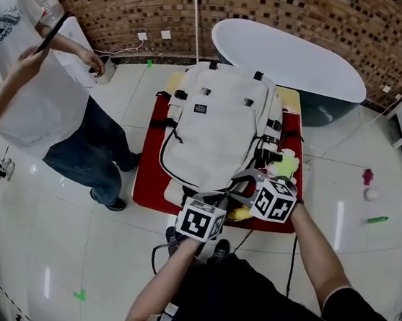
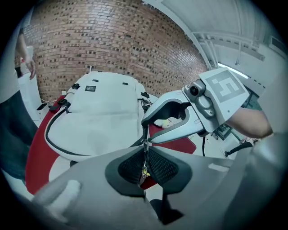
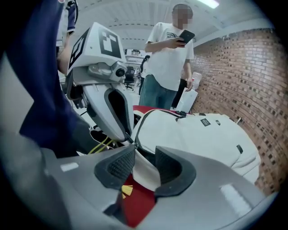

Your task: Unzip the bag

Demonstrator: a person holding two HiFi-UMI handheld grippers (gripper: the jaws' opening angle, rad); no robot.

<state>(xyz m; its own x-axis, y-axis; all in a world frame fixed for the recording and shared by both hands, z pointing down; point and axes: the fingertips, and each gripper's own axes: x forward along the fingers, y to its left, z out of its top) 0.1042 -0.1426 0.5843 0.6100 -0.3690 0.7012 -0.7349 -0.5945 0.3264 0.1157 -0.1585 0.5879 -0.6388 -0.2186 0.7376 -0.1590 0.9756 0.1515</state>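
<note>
Brick wall (image 1: 276, 1) at the back, white tiled floor (image 1: 50, 233), one red surface (image 1: 149, 181) mid-room. Head view: one white bag (image 1: 218, 125) lies flat on the red surface. The dark zipper track (image 1: 162, 153) round its edge reads as closed as far as I can follow it. Left gripper (image 1: 216, 196) and right gripper (image 1: 251, 180) both sit at the bag's near corner, close together. Count here: one bag, two grippers, one bystander (image 1: 24, 83) with a phone at left, one white oval table (image 1: 290, 58) behind. Also one yellow-green object (image 1: 286, 164) just beside the bag, and three small bits on the floor at right: pink (image 1: 368, 175), white (image 1: 371, 193), green (image 1: 377, 219). Left gripper view: fingers (image 2: 128, 168) nearly together, pinching one thin zipper pull (image 2: 144, 159) at the bag's corner. The right gripper's fingers stand apart just beyond. Right gripper view: fingers (image 3: 114, 168) wide apart. Bag corner fabric sits between them but the pads aren't pressing it, so no grip there. My read: only the grab on the pull is done and the whole zip run is left. The right gripper probably needs to brace the bag first. No compartment looks open in any view.
</note>
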